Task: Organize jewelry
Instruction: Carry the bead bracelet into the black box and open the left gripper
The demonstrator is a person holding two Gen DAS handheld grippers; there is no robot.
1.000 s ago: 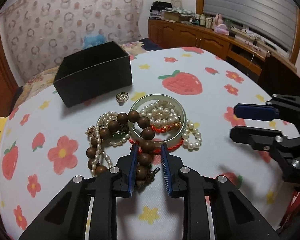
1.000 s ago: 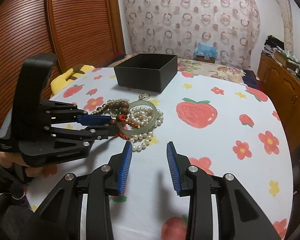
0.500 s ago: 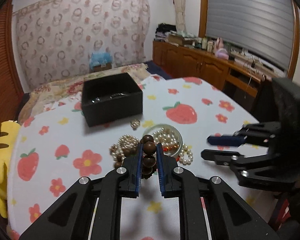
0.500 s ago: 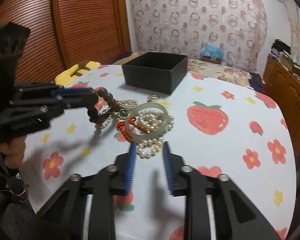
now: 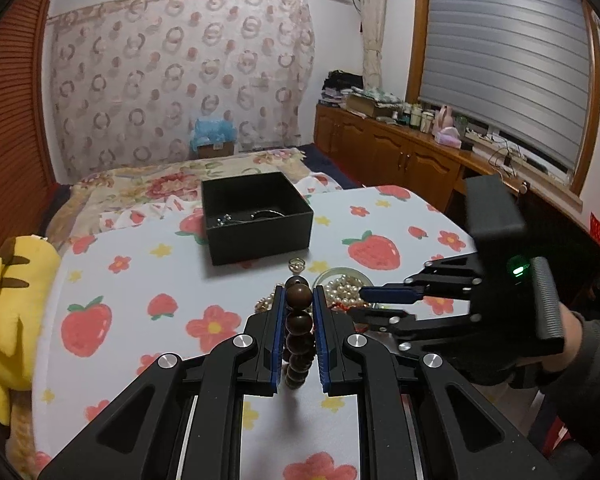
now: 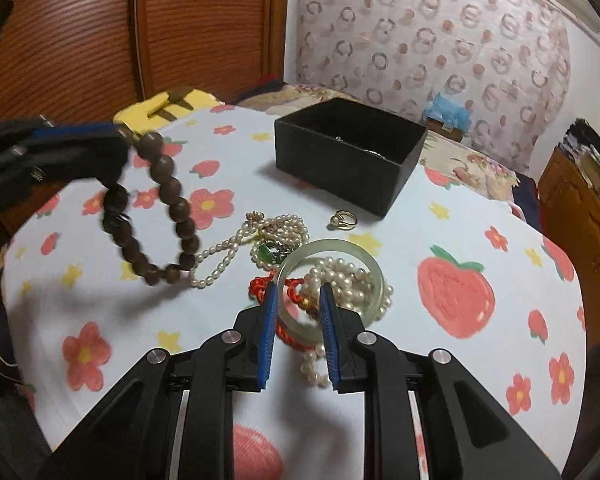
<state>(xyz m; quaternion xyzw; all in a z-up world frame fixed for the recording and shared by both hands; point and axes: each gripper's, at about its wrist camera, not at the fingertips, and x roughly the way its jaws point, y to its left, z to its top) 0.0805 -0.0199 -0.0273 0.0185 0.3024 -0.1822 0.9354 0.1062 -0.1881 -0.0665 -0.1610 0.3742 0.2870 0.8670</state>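
My left gripper (image 5: 297, 300) is shut on a brown wooden bead bracelet (image 5: 299, 334) and holds it in the air above the table; the bracelet (image 6: 152, 208) hangs as a loop at the left of the right wrist view. My right gripper (image 6: 298, 300) is open, its fingers low over the near rim of a pale green jade bangle (image 6: 332, 276). Pearl strands (image 6: 260, 236) and a red cord (image 6: 288, 300) lie around the bangle. A gold ring (image 6: 345, 219) lies beside the open black box (image 6: 348, 156), which also shows in the left wrist view (image 5: 256, 216).
The table has a white cloth with strawberries and flowers (image 6: 456, 296). A yellow plush toy (image 5: 12, 288) lies at the table's left edge. A bed (image 5: 148, 184) is behind the table and wooden cabinets (image 5: 400, 160) stand at the right.
My left gripper shut on the bead bracelet and lifted it off the pile. My right gripper moved forward over the jade bangle and narrowed its opening.
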